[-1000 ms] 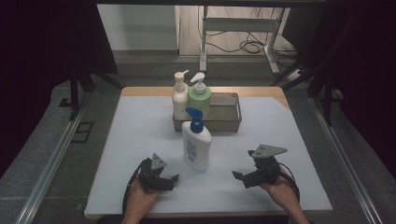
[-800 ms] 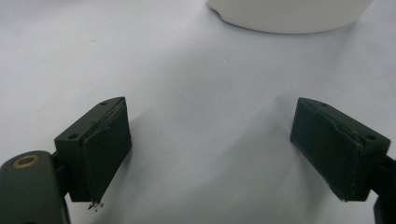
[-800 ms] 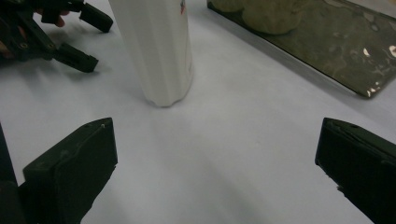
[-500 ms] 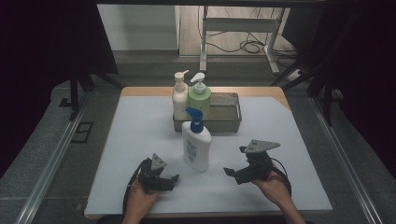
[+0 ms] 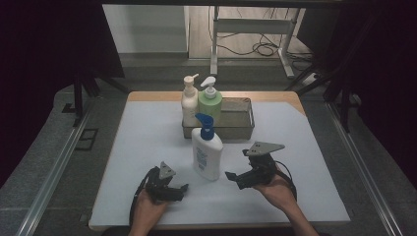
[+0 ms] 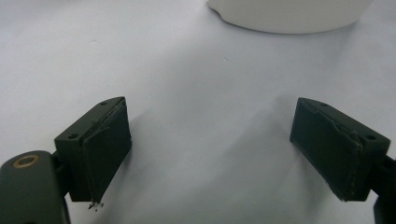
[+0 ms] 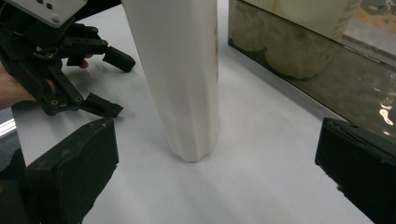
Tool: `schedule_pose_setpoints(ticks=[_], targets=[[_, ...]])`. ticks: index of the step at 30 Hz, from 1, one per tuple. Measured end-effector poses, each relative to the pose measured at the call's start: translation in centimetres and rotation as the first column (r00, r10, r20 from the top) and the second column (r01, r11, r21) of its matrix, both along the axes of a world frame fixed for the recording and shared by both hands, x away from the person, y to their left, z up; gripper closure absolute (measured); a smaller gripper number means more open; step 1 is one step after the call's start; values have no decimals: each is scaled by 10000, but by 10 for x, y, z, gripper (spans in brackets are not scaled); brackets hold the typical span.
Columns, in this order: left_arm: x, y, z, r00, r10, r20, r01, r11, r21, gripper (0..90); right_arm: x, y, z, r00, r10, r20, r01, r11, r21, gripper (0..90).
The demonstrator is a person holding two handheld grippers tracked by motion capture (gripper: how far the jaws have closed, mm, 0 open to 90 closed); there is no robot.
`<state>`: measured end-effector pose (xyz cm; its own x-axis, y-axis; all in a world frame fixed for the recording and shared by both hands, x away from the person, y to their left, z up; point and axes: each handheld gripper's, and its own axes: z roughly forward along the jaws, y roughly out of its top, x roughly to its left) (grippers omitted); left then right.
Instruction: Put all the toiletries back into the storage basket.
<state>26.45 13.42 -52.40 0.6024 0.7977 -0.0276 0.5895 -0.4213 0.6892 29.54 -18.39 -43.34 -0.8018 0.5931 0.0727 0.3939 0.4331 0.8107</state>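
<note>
The white bottle [image 5: 207, 152] with blue pump stands upright at the surface [image 5: 147, 142] centre, right tongs [image 5: 235, 177] spread wide at its 4 o'clock, left tongs [image 5: 183, 191] released at 7 o'clock

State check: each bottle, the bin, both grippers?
White bottle with blue pump: upright on the white mat, free of both grippers.
Cream pump bottle: upright in the metal bin, left end.
Green pump bottle: upright in the bin, beside the cream one.
Metal bin: upright, its right part holds no bottle.
Left gripper: open, holds nothing.
Right gripper: open, aimed at the white bottle, not touching it.
</note>
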Motion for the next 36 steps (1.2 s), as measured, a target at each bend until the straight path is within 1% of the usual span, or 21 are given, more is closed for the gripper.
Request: schedule_pose_setpoints(ticks=[4,10,16,26,29,32,36], targets=[[0,0,0,10000,-20,-6,20,10000,37,123,2,6,3,9999,119,72,-119,9999,-2,0],[0,0,0,10000,-24,-13,24,10000,44,123,4,17,9,9993,302,236,-297,9993,-205,0],[0,0,0,10000,-27,-21,27,10000,46,123,8,29,13,9990,356,286,-350,9992,-207,7],[0,0,0,10000,-27,-20,27,10000,48,123,16,41,16,9993,348,141,-347,9994,-44,11],[0,0,0,10000,-22,-10,22,10000,46,123,19,45,18,9991,363,199,-361,9993,-94,13],[0,0,0,10000,-20,-7,20,10000,44,123,21,49,18,9990,383,219,-382,9993,-41,17],[0,0,0,10000,-17,-8,17,10000,42,123,23,55,17,9989,415,226,-414,9991,-78,24]])
